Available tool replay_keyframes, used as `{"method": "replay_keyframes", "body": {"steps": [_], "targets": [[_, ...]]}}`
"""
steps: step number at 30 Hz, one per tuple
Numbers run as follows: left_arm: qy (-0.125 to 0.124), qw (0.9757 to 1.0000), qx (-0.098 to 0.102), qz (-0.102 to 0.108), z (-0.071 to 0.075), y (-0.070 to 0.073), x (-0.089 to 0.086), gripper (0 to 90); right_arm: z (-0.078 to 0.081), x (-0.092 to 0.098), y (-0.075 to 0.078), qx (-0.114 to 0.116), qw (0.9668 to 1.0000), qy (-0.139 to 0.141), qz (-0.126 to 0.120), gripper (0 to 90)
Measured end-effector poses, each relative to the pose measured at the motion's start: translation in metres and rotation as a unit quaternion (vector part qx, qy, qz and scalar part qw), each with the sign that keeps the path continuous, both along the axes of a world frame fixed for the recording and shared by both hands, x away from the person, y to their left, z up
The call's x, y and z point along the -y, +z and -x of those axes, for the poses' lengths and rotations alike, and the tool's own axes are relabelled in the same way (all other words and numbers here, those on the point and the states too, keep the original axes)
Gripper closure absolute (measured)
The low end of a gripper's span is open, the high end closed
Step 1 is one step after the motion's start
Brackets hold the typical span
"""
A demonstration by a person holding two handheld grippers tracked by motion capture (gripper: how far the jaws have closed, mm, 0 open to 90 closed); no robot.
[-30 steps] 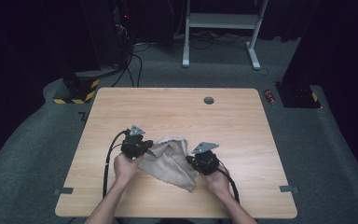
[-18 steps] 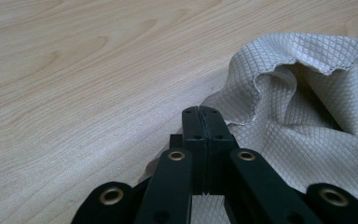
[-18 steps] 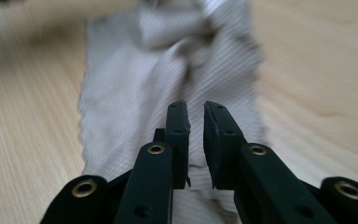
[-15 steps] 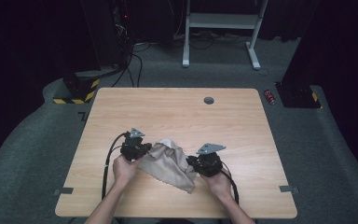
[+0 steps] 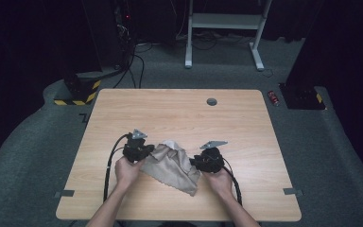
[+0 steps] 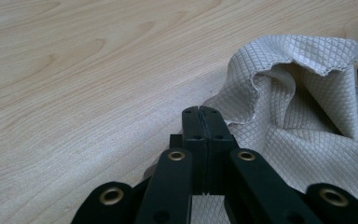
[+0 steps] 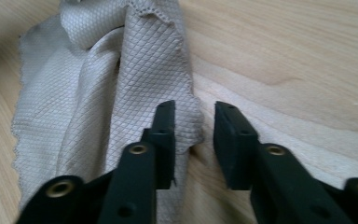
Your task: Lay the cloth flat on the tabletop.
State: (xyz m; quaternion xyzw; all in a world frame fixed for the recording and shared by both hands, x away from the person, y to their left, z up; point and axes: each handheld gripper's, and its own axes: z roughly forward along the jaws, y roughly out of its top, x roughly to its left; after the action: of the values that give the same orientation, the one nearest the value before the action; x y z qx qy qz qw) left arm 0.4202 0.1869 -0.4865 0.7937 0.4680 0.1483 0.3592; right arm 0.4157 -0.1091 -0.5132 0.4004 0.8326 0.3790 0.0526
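**Beige cloth held at one end, let go at the other**

A beige quilted cloth (image 5: 172,161) lay crumpled on the wooden table (image 5: 179,113), nearer the person's edge than the far edge and roughly midway between the left and right edges. Its diamond-stitched surface was bunched into folds, with one scalloped hem raised in a ridge toward the far side.

The left gripper (image 5: 141,150) sat at the cloth's left end. In the left gripper view its jaws stood pressed together, with the cloth (image 6: 298,116) spreading from beneath and beside them, apparently pinched at the edge.

The right gripper (image 5: 207,161) sat at the cloth's right end. Its jaws had just been opening; in the right gripper view they stood a narrow way apart, one jaw lying over the cloth's corner (image 7: 121,93), bare wood showing in the gap, neither pad pressing on the fabric.

A hand held each gripper from the near edge, with black cables trailing back toward the person. A small round grommet (image 5: 211,101) sat near the far edge.
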Motion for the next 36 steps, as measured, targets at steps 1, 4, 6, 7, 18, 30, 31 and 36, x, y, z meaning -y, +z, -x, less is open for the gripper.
{"method": "replay_keyframes", "body": {"steps": [1, 4, 6, 7, 18, 30, 31, 36], "targets": [[0.000, 1.0000, 0.001, 0.001, 0.000, 0.000, 0.000, 89.7, 0.000, -0.001, -0.001, 0.001, 1.0000, 0.002, 0.001, 78.0], [0.000, 1.0000, 0.001, 0.003, 0.000, 0.002, 0.001, 89.7, 0.001, -0.002, 0.001, 0.013, 0.9998, 0.014, 0.007, 89.0], [-0.003, 1.0000, 0.002, 0.004, 0.000, 0.004, 0.001, 89.7, 0.003, -0.001, 0.004, 0.020, 0.9997, 0.012, 0.008, 89.5], [-0.004, 0.9999, 0.001, 0.011, -0.001, 0.005, 0.000, 89.7, 0.003, 0.001, 0.006, 0.027, 0.9995, 0.012, 0.010, 89.6], [0.008, 0.9989, -0.003, 0.046, -0.017, 0.015, -0.002, 89.7, -0.009, 0.019, 0.033, 0.070, 0.9966, -0.016, 0.040, 89.7], [0.028, 0.9995, -0.007, 0.017, -0.060, 0.010, 0.005, 89.5, -0.046, 0.024, 0.030, 0.074, 0.9912, -0.054, 0.096, 89.9], [0.029, 0.9994, -0.013, 0.012, -0.064, 0.009, 0.006, 89.5, -0.049, 0.025, 0.029, 0.075, 0.9908, -0.059, 0.096, 89.9], [0.048, 0.9986, -0.020, 0.014, -0.073, 0.001, 0.004, 86.6, -0.062, 0.029, 0.014, 0.060, 0.9899, -0.082, 0.100, 89.3]]}}
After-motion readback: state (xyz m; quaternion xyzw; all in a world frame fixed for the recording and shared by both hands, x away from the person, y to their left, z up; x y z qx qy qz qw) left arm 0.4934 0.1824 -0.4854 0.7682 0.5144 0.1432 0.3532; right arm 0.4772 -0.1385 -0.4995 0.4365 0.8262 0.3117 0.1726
